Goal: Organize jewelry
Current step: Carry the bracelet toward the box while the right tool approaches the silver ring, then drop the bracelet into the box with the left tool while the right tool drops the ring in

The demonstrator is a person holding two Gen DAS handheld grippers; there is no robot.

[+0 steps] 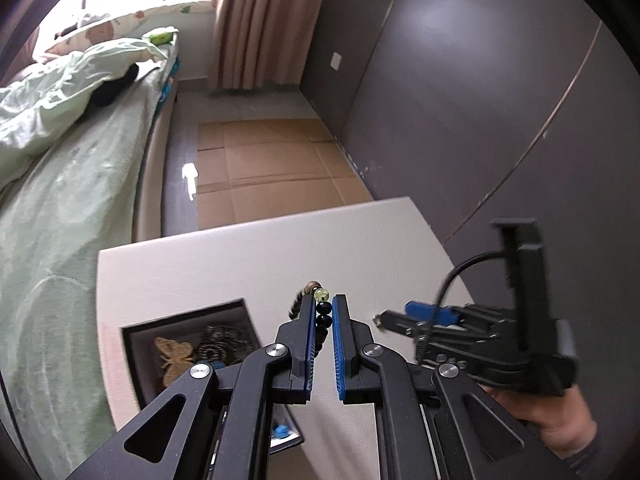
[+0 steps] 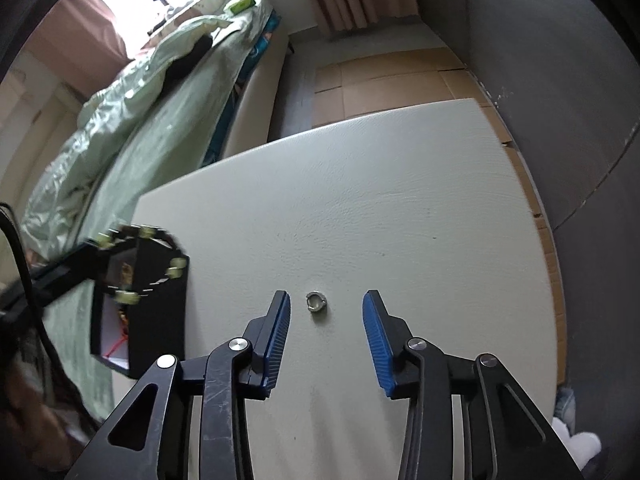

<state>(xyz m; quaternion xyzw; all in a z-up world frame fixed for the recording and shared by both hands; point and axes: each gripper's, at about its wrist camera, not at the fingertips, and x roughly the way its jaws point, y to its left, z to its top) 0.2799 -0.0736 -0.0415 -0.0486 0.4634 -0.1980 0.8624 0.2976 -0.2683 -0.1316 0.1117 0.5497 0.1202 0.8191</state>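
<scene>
The left gripper (image 1: 323, 312) is pinched on a beaded bracelet (image 1: 322, 312), dark beads with a few pale yellow-green ones, holding it up off the white table (image 2: 360, 200). In the right wrist view the bracelet hangs as a loop over the corner of a black jewelry box (image 2: 160, 320) at the table's left edge. The open box holds a gold butterfly piece (image 1: 173, 354) and other items I can't make out.

The right gripper (image 2: 325, 312) has its blue pads spread, straddling a small silver ring (image 2: 316, 302) that lies flat on the table; neither pad touches it. The surface around the ring is bare.

From the left wrist view, the right gripper sits just to the right, with a hand (image 1: 560, 424) wrapped around its handle. Beyond the table lie flattened cardboard (image 1: 272, 168) on the floor, a bed with pale green bedding (image 1: 60, 184) to the left, a pink curtain (image 1: 264, 20) and a grey wall (image 1: 460, 100).
</scene>
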